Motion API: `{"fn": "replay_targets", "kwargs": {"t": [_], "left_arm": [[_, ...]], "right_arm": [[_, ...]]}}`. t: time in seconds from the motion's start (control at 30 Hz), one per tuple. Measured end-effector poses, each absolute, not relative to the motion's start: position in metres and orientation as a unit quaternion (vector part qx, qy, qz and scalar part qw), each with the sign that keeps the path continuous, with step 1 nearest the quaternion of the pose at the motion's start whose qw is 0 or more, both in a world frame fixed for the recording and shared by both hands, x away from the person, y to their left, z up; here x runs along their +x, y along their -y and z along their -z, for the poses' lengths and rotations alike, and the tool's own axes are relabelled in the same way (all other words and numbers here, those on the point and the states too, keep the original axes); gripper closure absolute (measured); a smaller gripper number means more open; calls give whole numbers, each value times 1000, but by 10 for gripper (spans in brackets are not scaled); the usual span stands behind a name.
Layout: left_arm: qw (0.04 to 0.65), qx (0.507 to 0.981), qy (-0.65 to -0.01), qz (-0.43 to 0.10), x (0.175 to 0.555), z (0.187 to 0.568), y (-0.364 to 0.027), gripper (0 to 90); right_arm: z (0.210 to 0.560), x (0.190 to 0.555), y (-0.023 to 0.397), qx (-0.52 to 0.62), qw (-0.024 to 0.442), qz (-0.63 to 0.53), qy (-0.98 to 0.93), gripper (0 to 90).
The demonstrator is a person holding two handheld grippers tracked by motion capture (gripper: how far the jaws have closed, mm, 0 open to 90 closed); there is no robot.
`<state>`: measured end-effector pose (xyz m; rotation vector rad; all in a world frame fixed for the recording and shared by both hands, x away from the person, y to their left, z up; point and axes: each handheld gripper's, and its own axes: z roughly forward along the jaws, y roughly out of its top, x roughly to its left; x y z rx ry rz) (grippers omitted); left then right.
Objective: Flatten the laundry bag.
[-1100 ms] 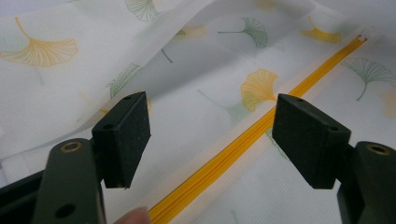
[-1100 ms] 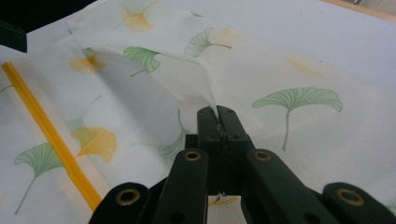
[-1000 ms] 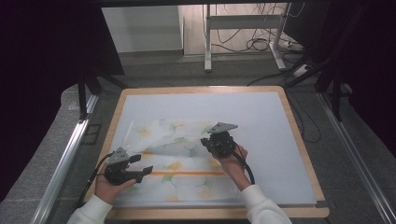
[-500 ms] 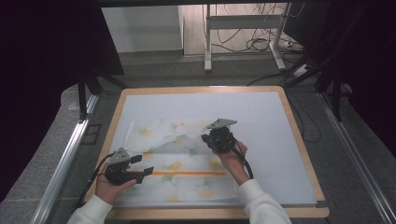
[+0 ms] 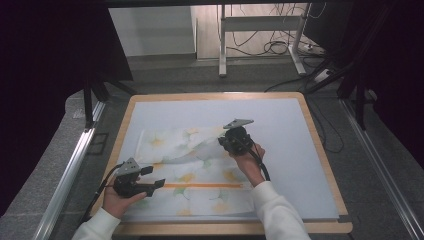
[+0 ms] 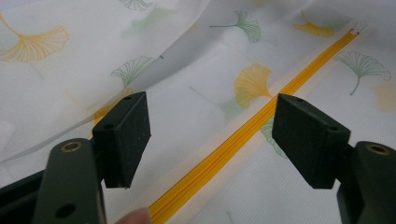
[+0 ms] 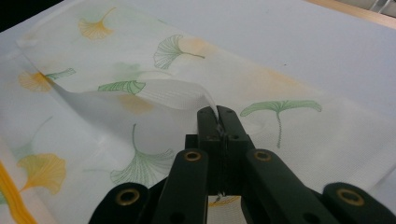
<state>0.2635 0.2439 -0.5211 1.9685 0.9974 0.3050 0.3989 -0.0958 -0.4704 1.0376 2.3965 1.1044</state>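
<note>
Overhead cam; two close tongs cams.

A wood-rimmed table with a pale top carries a leaf-printed cloth

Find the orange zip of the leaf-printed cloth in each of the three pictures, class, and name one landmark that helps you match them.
High view: the orange zip lies level across the near part of the cloth, between the two hands.
Left gripper view: it runs slantwise between the open jaws, from bottom centre to upper right.
Right gripper view: a short piece at the bottom left corner.
Shared landmark: the cloth's ginkgo-leaf print.
</note>
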Motion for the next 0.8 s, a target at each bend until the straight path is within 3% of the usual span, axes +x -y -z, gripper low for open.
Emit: {"fn": "replay_targets", "kwargs": {"t": [0.8], "left_arm": [[440, 793, -401, -127, 263, 521, -245, 279]], "right_arm": [[481, 442, 92, 399, 141, -374, -825, 889]]}}
